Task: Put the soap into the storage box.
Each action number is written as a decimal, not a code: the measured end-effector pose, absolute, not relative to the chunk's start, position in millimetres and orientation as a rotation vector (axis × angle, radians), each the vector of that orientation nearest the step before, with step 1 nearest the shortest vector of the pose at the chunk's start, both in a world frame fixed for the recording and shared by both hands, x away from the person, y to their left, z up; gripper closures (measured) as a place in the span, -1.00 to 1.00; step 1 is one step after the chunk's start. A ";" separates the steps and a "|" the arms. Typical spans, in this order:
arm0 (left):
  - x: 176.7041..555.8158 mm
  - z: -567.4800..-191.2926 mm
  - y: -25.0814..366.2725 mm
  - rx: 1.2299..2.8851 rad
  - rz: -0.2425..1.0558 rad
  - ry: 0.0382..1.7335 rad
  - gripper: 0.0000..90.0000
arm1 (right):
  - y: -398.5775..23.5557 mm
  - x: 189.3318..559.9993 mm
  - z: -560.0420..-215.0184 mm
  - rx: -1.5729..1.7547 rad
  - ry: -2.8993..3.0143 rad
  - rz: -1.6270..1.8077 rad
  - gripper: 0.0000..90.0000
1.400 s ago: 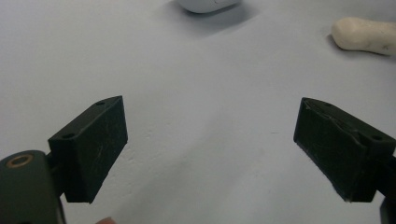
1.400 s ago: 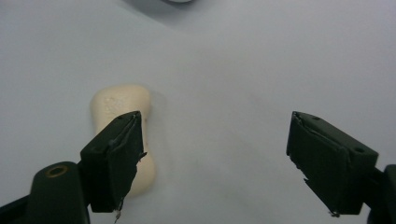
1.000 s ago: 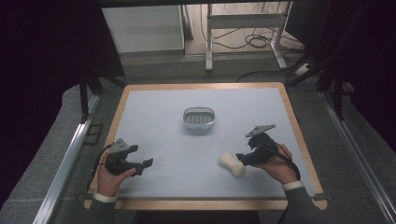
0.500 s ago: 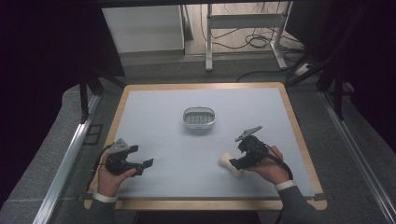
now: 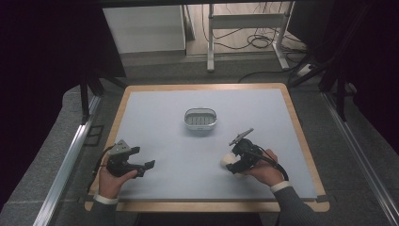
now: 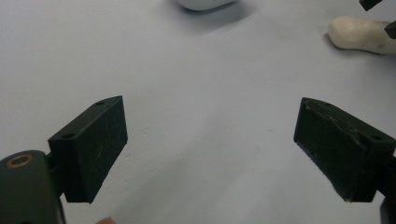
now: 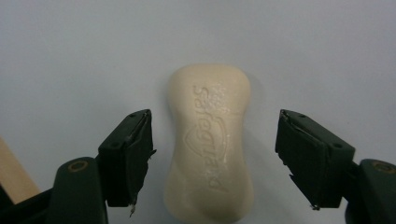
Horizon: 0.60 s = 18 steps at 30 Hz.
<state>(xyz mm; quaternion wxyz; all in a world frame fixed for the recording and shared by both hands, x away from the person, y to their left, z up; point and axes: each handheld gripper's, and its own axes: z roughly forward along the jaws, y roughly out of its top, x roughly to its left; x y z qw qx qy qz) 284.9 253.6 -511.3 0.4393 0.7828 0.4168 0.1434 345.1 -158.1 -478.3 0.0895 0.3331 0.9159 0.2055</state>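
We find one legible marking: the brand name "Safeguard", embossed lengthwise on the top face of the cream soap bar [image 7: 210, 144], with a shield emblem pressed into the surface beside the lettering. The letters run along the bar's long axis. We read no other text, label or number anywhere.

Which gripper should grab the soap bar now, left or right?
Right. The right gripper already straddles the soap bar, its jaws just closing, not yet touching. The left gripper sits apart.
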 end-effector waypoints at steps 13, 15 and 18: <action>286.1 -513.3 254.7 1.945 0.357 1.044 -0.77 | -147.9 353.8 -493.4 1.017 2.806 0.487 -0.18; 286.2 -513.4 254.7 1.945 0.356 1.043 -0.77 | -147.1 354.5 -494.3 1.017 2.810 0.468 -0.17; 286.2 -513.2 255.0 1.946 0.358 1.044 -0.77 | -145.8 354.7 -495.3 1.020 2.818 0.446 -0.14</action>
